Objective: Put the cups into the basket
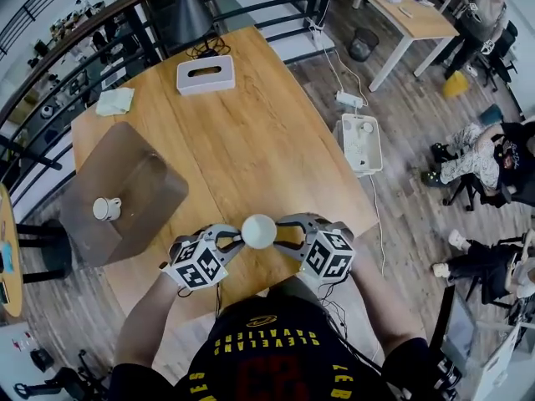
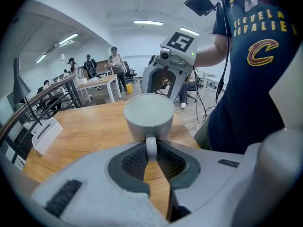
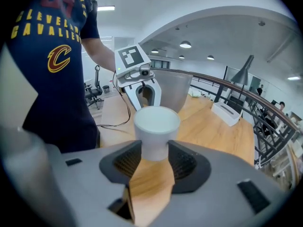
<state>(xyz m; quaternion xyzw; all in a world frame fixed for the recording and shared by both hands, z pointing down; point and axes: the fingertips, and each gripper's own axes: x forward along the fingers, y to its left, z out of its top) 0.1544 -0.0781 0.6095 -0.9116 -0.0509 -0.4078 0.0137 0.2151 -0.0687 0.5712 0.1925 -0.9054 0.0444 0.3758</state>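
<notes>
Step in hand: carrying a cup to the basket, two-handed grip.

The white cup sits between both tongs, over the near edge of the worktop, right in front of the person. The left tongs are closed on the cup's handle; the left gripper view shows the handle pinched between the pads, with the mouth of the cup facing up. The right tongs are closed on the cup's body from the opposite side, pads pressing its wall low down. The cup is upright and looks empty. It probably hangs clear of the wood, but no view shows its base well enough to be sure.

The basket, a grey-brown soft-sided one, stands at the left end of the worktop, well apart from the held cup. A second cup already lies inside it, near its left wall. So my read is one cup done and one in transit. A tissue box at the far side is out of the way.

Next move: swing the cup left over the basket's rim, keeping it level, then lower it into the free space beside the second cup. Both tongs have to travel together or the handle grip will twist. Open both only once the cup rests on the bottom. The risk is clipping the soft rim or knocking the cup already in there.
</notes>
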